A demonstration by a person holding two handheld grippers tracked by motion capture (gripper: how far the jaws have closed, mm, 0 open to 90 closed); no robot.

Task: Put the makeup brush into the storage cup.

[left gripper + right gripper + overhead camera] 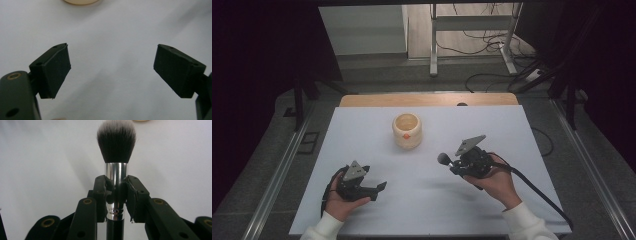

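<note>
A cream round cup (407,130) with a small orange mark on its front stands upright on the white table (362,145), near the middle toward the far side. My right gripper (455,165) is shut on a makeup brush (116,157) by its silver ferrule; the dark bristle head (443,159) points left toward the cup. In the right gripper view both jaws press the ferrule from either side. My left gripper (381,187) rests low at the front left, open with nothing between its pads (53,70). The cup's base (81,1) peeks in at the top of the left gripper view.
A wooden strip (427,99) runs along the table's far edge. Metal rails flank both sides, and a stand with cables (492,42) sits on the floor beyond. A black cable (537,187) trails from my right gripper across the front right corner.
</note>
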